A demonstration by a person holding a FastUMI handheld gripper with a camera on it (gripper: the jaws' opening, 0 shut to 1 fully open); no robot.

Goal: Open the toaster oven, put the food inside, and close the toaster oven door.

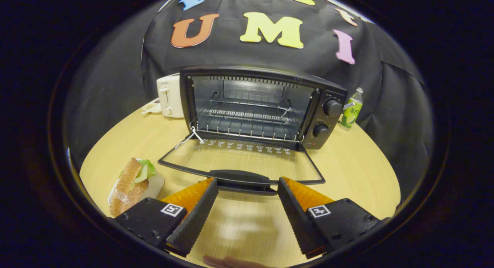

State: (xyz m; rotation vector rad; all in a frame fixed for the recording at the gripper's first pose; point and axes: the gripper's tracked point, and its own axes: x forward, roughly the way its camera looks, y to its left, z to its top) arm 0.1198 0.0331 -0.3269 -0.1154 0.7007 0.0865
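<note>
A black toaster oven (266, 106) stands on the round wooden table (359, 171) with its glass door (241, 160) folded down flat toward me. Its wire rack (247, 121) is bare inside. The door's black handle (239, 180) lies just ahead of my gripper (246, 182), whose fingers are spread wide on either side of it without touching it. A sandwich (130, 183) with lettuce rests on a small white plate (154, 187) left of the left finger, beside the door.
A white pop-up toaster (170, 96) and a small dish (152, 106) stand left of the oven at the back. A green-labelled bottle (351, 110) stands right of it. Two control knobs (332, 107) sit on the oven's right panel. A fingertip (227, 262) shows below the fingers.
</note>
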